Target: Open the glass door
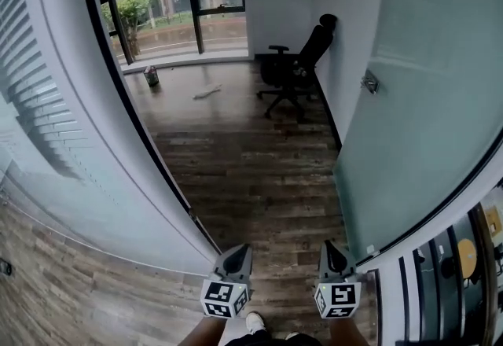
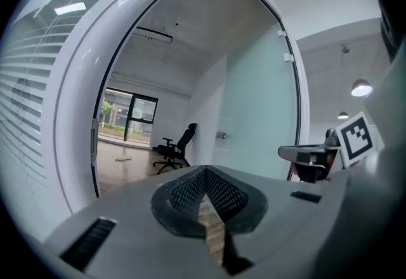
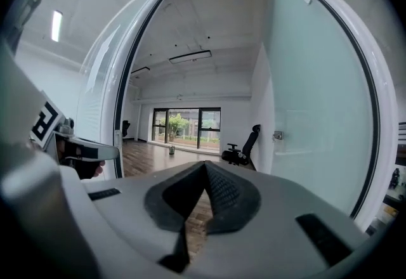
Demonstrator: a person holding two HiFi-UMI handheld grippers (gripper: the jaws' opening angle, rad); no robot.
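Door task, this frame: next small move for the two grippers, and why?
The frosted glass door already stands swung wide into the room, leaving the doorway open. The left gripper and right gripper are both shut, empty and apart from the small metal door handle. So likely no further pull is needed: I'd just lower both.

Right of the jaws, swung inward: tall frosted glass door (image 1: 424, 101). Left of them, white-framed glass wall with slatted blinds (image 1: 47, 124). Well ahead, past the door, black swivel office chair (image 1: 299, 69) — dark-framed window (image 1: 181, 10) behind it.
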